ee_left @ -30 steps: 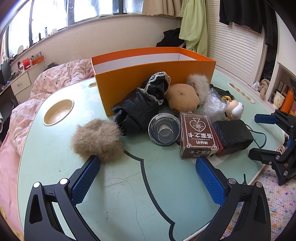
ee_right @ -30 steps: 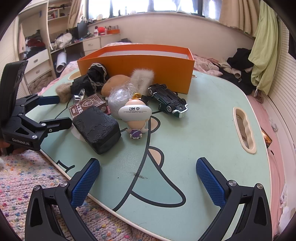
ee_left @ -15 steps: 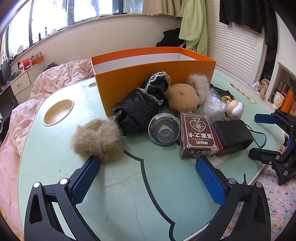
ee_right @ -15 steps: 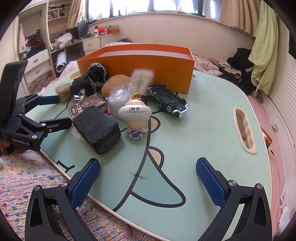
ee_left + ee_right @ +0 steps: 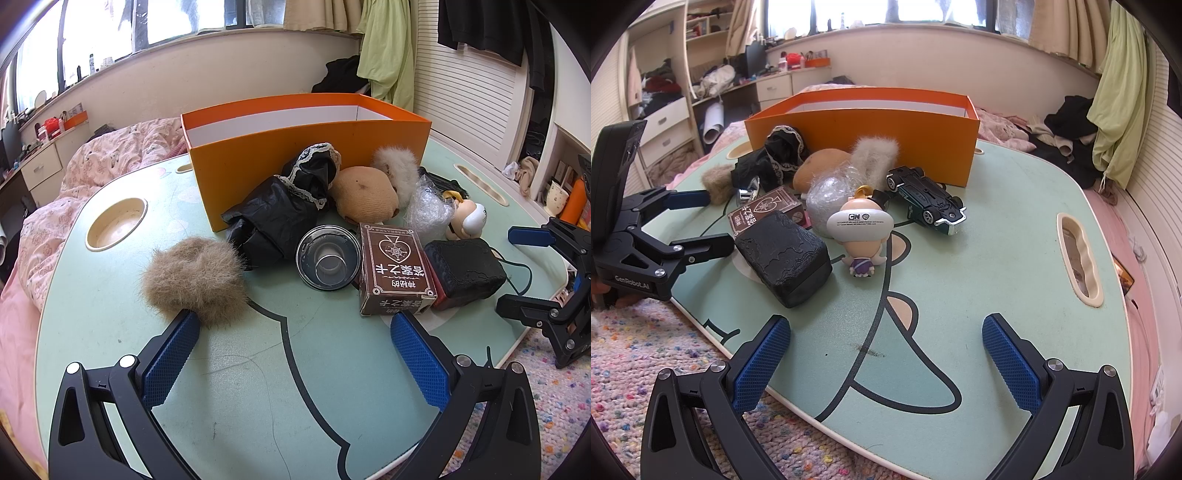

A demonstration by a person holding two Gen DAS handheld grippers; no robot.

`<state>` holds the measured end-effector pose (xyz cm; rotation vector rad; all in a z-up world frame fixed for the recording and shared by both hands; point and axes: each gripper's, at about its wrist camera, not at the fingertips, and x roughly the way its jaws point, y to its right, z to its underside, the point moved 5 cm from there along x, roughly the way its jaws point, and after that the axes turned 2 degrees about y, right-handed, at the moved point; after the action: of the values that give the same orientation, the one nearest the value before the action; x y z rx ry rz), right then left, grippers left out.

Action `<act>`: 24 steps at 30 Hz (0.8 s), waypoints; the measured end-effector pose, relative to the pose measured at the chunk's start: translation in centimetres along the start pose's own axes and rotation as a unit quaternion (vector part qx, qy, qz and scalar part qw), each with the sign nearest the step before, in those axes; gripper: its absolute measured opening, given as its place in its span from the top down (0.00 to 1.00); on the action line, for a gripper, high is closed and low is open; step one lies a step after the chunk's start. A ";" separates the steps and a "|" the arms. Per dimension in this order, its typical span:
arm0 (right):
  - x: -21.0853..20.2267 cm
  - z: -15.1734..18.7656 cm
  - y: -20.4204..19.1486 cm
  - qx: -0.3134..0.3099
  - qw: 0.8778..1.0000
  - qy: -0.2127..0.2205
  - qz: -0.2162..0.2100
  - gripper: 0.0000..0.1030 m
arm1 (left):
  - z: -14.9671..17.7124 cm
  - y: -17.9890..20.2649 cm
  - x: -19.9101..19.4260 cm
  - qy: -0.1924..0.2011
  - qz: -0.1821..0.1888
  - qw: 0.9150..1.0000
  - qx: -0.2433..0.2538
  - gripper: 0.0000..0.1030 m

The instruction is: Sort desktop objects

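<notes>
An open orange box (image 5: 306, 147) stands at the back of the mint table (image 5: 258, 369). In front of it lie a brown fur puff (image 5: 192, 277), a black lace cloth (image 5: 280, 214), a metal bowl (image 5: 328, 258), a brown card box (image 5: 393, 269), a black pouch (image 5: 463, 271), a tan plush (image 5: 365, 199), a white fur piece (image 5: 397, 170), bubble wrap (image 5: 428, 210) and a figurine (image 5: 467, 219). My left gripper (image 5: 295, 350) is open and empty, near the puff. My right gripper (image 5: 886, 350) is open and empty over the table's near edge, short of the figurine (image 5: 862, 236), pouch (image 5: 785, 254) and toy car (image 5: 927, 199).
A round cup recess (image 5: 116, 223) sits at the table's left, and a handle slot (image 5: 1078, 254) at its right. A speckled rug (image 5: 646, 350) lies below the table edge. A pink bed (image 5: 55, 206) lies behind the table. The left gripper (image 5: 679, 225) shows in the right wrist view.
</notes>
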<state>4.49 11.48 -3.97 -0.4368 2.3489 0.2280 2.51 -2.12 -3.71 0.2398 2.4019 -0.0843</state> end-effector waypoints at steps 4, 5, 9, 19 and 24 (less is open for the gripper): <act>0.0 0.0 0.0 -0.001 1.000 0.000 -0.001 0.00 | 0.0 0.0 0.0 0.000 0.000 1.000 0.000 0.00; 0.0 0.0 0.0 -0.001 1.000 0.000 -0.001 0.00 | 0.0 0.0 0.0 0.000 0.000 1.000 0.000 0.00; 0.0 0.0 0.0 -0.001 1.000 0.000 -0.001 0.00 | 0.0 0.1 0.0 0.000 0.000 1.000 0.000 0.00; 0.0 -0.1 0.1 -0.001 1.000 0.000 -0.003 0.00 | 0.0 -0.1 -0.1 0.001 -0.004 1.000 -0.002 0.00; 0.0 -0.1 0.1 -0.001 1.000 0.000 -0.004 0.00 | -0.5 -2.6 -2.8 0.065 0.048 0.995 -0.064 0.00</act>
<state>4.39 11.58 -3.91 -0.4465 2.3464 0.2273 3.75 -5.00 -1.52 0.3078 2.5084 0.1328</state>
